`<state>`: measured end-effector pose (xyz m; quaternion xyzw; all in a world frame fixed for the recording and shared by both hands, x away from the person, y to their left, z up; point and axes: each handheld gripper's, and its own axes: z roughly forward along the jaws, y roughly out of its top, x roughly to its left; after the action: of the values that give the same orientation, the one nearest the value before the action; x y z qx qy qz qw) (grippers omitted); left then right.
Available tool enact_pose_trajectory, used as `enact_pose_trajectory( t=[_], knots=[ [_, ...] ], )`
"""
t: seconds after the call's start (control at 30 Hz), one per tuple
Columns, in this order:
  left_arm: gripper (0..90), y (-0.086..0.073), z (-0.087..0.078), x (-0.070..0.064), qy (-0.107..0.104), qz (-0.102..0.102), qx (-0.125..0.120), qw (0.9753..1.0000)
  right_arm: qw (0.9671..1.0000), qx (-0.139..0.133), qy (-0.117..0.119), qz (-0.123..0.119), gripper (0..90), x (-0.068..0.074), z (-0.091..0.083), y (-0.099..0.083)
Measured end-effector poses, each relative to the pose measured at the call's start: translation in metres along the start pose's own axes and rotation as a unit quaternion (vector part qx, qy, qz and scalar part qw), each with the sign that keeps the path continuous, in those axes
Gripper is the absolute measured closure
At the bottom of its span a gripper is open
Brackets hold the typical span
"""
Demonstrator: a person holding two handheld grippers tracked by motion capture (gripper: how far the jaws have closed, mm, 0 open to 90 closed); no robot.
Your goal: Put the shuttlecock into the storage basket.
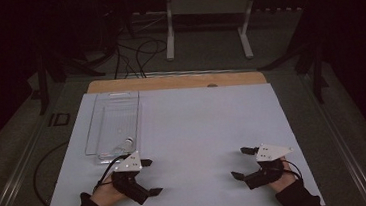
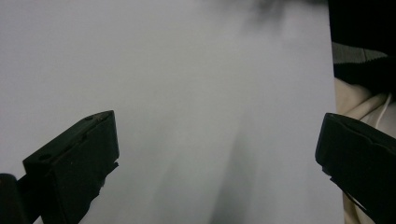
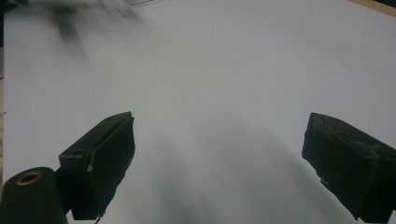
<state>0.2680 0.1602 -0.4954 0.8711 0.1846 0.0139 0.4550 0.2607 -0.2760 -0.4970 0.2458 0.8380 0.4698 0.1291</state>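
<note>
White table (image 1: 198, 131) fills frame centre. Left hand-held gripper (image 1: 151, 176) lower left, jaws spread, holding nothing. Right hand-held gripper (image 1: 242, 162) lower right, likewise spread, holding nothing. Clear plastic tray (image 1: 115, 126) upper left of table, possibly small item inside. Judgement: approach tray slowly, jaws wide.

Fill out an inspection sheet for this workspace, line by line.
Surface: white sheet over a wooden table, bare in the middle.
Job's things: clear plastic tray at the left, lying flat; a small clear item inside cannot be identified.
Clutter: nothing seen.
Grippers: left gripper open, empty, near the tray's near end; right gripper open, empty, at the right. Both jaw pairs stand wide apart in the gripper views.
Cables: black cable trails from the left gripper; more cables on the floor beyond.
Surroundings: dark room, white stand behind the table.
</note>
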Motion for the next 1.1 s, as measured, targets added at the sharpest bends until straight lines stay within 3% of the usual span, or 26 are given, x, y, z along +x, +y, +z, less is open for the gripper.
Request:
enact_pose_trajectory(
  t=[0.27,0.7,1.1],
  knots=[
    [0.0,-0.013,-0.011,0.001,0.009,-0.003,-0.002,1.0,0.9999,0.008,0.006,-0.002,9.4,0.001,0.001,-0.002],
    [0.0,-0.032,-0.035,0.008,0.026,-0.042,-0.04,0.998,0.9999,0.008,0.007,0.002,9.3,0.001,0.001,-0.002],
    [0.0,-0.04,-0.043,0.01,0.047,-0.044,-0.046,0.9969,1.0,0.007,0.005,0.004,9.3,0.0,0.001,-0.003]
  ],
)
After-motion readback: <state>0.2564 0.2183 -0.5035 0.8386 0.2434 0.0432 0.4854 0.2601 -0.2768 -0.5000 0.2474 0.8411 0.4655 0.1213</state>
